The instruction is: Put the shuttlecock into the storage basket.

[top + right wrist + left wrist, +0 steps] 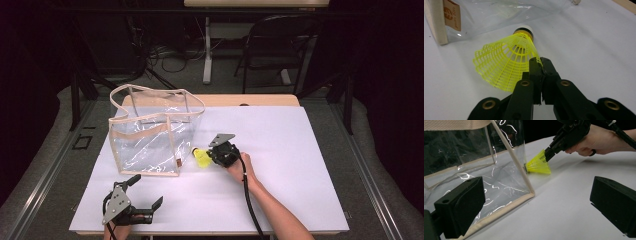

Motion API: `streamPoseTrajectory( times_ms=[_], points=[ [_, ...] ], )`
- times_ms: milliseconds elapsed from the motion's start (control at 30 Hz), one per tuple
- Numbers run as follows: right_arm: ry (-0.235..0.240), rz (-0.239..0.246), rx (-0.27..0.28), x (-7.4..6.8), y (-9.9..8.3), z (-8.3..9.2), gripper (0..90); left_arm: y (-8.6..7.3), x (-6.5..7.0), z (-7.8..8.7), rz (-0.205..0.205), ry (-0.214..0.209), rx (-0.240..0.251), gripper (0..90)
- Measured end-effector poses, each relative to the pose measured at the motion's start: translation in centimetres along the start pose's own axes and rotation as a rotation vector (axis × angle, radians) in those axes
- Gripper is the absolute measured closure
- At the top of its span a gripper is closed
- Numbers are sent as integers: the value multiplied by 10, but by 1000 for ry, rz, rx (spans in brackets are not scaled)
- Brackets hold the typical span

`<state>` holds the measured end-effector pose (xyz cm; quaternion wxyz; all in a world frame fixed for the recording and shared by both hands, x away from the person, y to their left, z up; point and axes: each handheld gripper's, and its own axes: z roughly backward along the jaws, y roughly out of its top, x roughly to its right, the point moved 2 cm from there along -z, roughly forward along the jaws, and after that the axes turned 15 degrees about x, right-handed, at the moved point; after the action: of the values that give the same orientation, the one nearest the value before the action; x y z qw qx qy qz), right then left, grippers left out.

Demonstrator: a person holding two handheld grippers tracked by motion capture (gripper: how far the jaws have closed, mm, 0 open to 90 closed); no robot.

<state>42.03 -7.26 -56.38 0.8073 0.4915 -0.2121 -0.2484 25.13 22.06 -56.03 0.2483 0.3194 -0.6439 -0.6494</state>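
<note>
A yellow plastic shuttlecock [202, 158] lies on the white table beside the clear bag [150, 135], its cork end toward the bag. My right gripper [213, 156] is shut on the rim of its mesh skirt [504, 62], the two jaws pinched together at the skirt's edge [540, 61]. From the left gripper view the shuttlecock [539, 165] rests against the bag's corner seam [524, 177], with the right gripper [547, 153] on it from the right. My left gripper [148, 190] stands open near the table's front left, nothing between its jaws [536, 202].
The clear bag with beige trim and handles stands open at the table's left middle. The white sheet [280, 150] covers the table, bare to the right. A dark chair [280, 45] and a desk leg stand beyond the far edge.
</note>
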Motion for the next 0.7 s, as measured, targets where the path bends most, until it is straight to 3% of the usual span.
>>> streamPoseTrajectory(
  times_ms=[700],
  points=[
    [27,3,6,-1,9,17,900,0,0,0,-1,0,2,0]
  ],
)
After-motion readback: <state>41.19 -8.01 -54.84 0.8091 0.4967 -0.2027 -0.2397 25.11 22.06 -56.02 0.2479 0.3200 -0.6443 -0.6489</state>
